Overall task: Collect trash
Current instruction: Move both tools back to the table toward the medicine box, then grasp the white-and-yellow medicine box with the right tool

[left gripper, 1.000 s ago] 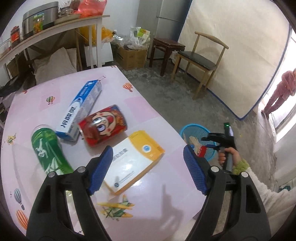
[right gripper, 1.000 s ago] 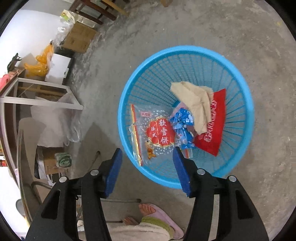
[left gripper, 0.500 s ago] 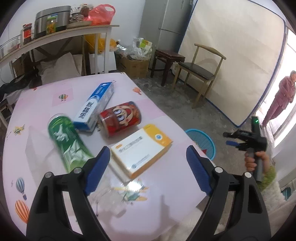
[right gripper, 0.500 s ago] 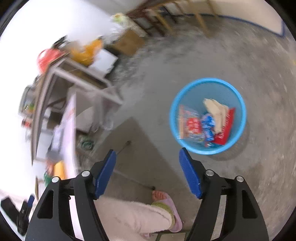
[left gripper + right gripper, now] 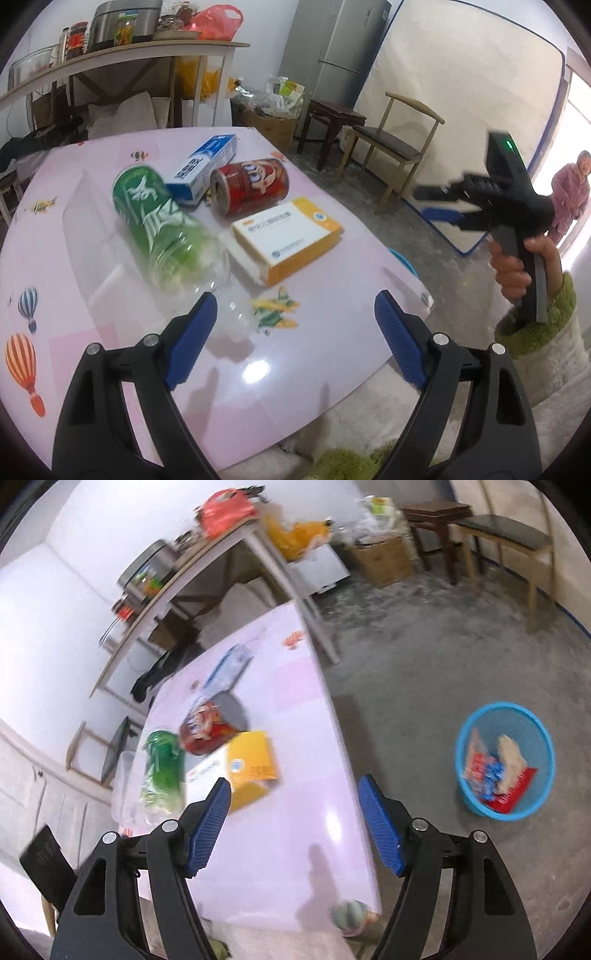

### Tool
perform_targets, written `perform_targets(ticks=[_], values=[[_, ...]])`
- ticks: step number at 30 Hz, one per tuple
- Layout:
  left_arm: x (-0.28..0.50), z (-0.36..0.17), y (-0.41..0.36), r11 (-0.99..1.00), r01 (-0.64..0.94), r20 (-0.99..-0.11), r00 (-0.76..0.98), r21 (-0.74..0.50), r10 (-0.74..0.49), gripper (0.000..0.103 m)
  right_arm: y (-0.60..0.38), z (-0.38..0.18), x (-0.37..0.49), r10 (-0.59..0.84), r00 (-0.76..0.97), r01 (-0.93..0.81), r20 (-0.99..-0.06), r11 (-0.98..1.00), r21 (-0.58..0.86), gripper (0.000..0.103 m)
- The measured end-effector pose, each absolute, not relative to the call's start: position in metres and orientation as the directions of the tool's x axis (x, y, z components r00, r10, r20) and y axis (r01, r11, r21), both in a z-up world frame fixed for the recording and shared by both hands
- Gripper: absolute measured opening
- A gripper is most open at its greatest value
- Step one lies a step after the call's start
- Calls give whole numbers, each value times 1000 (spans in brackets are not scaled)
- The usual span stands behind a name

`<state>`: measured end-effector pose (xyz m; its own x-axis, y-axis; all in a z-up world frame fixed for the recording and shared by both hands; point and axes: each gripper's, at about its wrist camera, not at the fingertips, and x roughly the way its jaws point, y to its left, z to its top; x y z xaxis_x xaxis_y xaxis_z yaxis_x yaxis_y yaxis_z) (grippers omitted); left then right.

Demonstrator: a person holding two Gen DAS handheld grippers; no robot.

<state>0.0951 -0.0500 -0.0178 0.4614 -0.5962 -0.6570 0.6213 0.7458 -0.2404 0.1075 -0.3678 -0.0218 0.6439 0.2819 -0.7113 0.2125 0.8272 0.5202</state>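
Since a second ago the right gripper (image 5: 293, 810) has swung away from the blue basket (image 5: 537, 805) on the floor and now points over the pink table (image 5: 295, 834), while the left gripper (image 5: 295, 326) has pulled back so the trash lies farther ahead of it. Both claws stand wide apart and hold nothing; the ribbed blue pads (image 5: 190, 339) touch no object. On the glossy, cartoon-printed tabletop (image 5: 92, 258) lie four pieces close together: a clear plastic bottle with a green label (image 5: 159, 221) on its side, a red printed can (image 5: 251, 186) also on its side, a long blue-and-white toothpaste carton (image 5: 201, 168) behind it, and a flat white-and-yellow cardboard box (image 5: 288, 240) nearest the table's edge. The bottle touches the toothpaste carton, and the can sits just beside the box. The basket is a round mesh bin holding crumpled wrappers, a red packet and a beige rag, well apart from the table.
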Motion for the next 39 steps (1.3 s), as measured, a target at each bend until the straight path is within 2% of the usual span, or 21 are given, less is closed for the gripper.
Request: perform_targets(ticks=[4, 10, 18, 23, 25, 36, 37, 38, 39], values=[[84, -29, -41, 753, 622, -644, 489, -215, -588, 83, -341, -25, 143, 324, 625, 165, -711, 835, 525, 68], [79, -35, -27, 761, 615, -634, 508, -207, -583, 83, -323, -47, 194, 286, 564, 198, -775, 864, 463, 48], [80, -37, -21, 753, 619, -619, 508, -221, -599, 83, -306, -67, 238, 207, 509, 198, -835, 916, 348, 43], [81, -41, -22, 749, 626, -623, 502, -217, -599, 83, -300, -78, 243, 216, 466, 195, -858, 921, 337, 29], [80, -41, -23, 749, 628, -622, 505, -210, -598, 83, -299, -78, 234, 217, 460, 195, -861, 922, 336, 28], [79, -47, -34, 735, 646, -646, 473, -208, -599, 83, -286, -54, 151, 252, 471, 120, -845, 931, 345, 29], [79, -48, -34, 734, 646, -650, 470, -207, -597, 83, -284, -48, 149, 278, 484, 78, -830, 931, 357, 34], [80, -48, -35, 736, 645, -654, 470, -204, -593, 83, -282, -44, 148, 300, 492, 46, -818, 929, 368, 46], [79, -49, -35, 738, 644, -658, 469, -202, -589, 83, -276, -39, 149, 322, 495, 2, -807, 928, 372, 53]])
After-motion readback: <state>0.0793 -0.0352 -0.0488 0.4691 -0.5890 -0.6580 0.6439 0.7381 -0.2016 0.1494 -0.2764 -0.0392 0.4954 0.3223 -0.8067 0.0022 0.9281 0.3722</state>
